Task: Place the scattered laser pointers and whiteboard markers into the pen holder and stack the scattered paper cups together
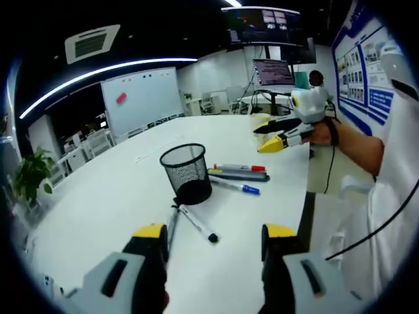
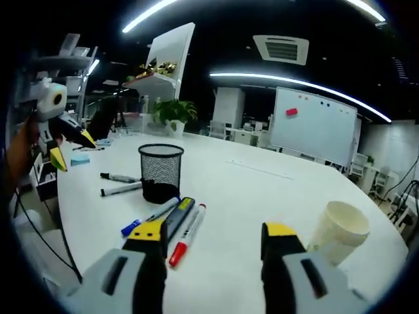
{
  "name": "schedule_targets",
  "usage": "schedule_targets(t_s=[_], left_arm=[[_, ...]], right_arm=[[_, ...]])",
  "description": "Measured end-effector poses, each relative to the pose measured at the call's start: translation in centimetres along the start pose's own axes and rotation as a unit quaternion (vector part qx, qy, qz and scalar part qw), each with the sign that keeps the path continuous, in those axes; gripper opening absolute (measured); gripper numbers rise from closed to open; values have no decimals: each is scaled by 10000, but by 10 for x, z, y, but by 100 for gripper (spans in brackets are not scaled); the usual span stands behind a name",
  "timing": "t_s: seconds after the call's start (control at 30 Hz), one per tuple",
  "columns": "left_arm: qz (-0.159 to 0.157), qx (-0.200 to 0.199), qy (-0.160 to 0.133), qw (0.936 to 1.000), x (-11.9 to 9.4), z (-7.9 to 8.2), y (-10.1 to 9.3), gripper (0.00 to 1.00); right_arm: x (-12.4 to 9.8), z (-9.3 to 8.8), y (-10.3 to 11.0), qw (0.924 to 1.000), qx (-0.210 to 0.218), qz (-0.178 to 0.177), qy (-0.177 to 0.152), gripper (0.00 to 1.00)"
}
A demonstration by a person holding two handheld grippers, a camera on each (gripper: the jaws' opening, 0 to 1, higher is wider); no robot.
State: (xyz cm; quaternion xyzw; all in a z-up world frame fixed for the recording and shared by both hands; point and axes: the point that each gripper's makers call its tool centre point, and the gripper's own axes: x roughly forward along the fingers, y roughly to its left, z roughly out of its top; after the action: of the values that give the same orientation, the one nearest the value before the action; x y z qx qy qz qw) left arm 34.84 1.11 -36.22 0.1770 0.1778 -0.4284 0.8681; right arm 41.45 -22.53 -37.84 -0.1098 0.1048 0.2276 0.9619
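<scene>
Beside the holder (image 2: 161, 171) mid-worktop (image 2: 275, 190), both tongs (image 1: 213, 239) (image 2: 213, 235) gape empty; take the red marker (image 2: 186, 234) by its middle; keep right tongs off the cup (image 2: 339, 229).

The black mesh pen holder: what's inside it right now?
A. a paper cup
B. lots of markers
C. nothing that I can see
C: the pen holder looks empty through its mesh, while the markers, like the red-capped marker, lie on the white table around it.
</scene>
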Motion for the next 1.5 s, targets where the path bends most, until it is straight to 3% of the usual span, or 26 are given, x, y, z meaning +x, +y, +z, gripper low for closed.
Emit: schedule_targets(t_s=[1.2,1.5], left_arm=[[51,-15,28,10000,-2,-2,1,59],[74,-40,13,10000,-2,-3,2,59]], right_arm=[[5,-19,16,9996,38,177,221,51],[4,-26,21,9991,113,217,353,41]])
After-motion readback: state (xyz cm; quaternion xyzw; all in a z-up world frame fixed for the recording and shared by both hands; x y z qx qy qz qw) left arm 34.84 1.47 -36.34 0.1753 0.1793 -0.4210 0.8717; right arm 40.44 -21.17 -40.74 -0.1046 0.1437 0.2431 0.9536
